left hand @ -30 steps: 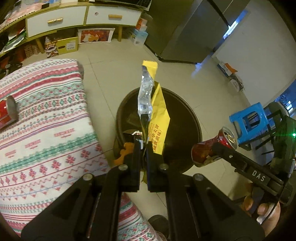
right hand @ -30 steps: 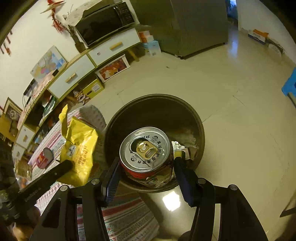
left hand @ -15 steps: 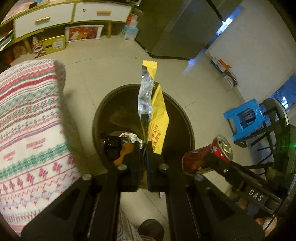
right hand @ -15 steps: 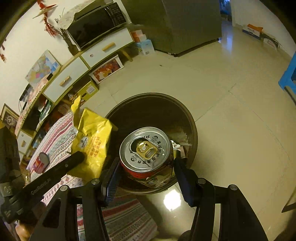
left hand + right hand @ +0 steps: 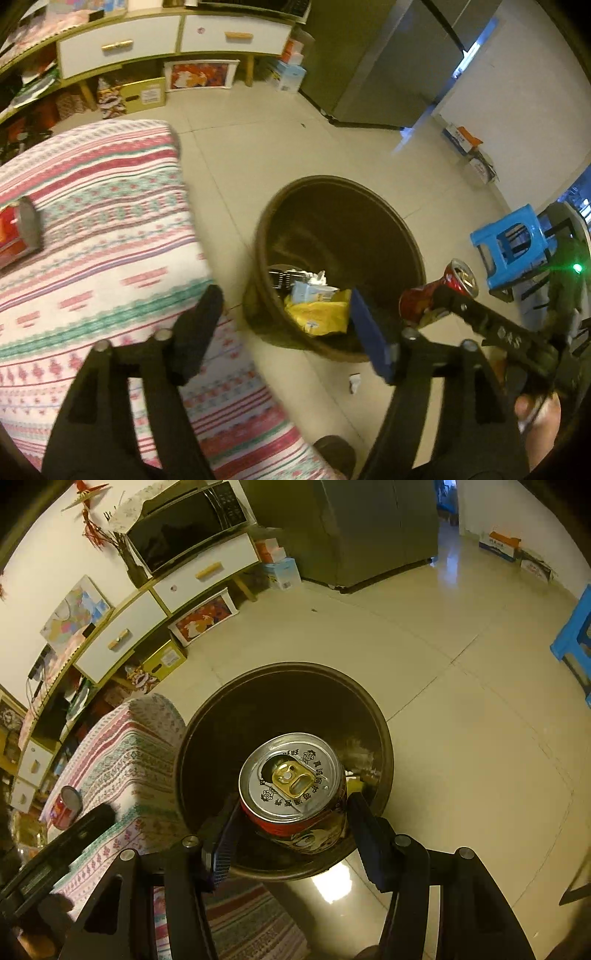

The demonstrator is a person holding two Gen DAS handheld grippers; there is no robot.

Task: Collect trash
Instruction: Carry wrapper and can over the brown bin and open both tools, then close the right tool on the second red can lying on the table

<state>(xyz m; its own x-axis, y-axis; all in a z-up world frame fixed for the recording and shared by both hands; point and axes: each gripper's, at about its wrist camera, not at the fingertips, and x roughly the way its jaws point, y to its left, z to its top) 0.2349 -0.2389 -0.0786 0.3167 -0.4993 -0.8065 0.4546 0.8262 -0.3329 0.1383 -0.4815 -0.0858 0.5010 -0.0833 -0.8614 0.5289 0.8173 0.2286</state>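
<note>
Blue plastic stool (image 5: 511, 246), grey fridge (image 5: 369, 528), microwave (image 5: 184, 528) on white-drawered cabinet (image 5: 166, 602), patterned tablecloth (image 5: 92, 229)

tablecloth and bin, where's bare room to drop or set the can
The bin's dark far half is bare; its near side is crowded by the yellow wrapper and paper scraps. The tablecloth is bare except for a second can at its left edge.

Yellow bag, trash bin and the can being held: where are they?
yellow bag (image 5: 320, 313): left wrist view, on its crumpled front.
trash bin (image 5: 280, 672): right wrist view, on its far rim.
can (image 5: 290, 775): right wrist view, on its silver top.
</note>
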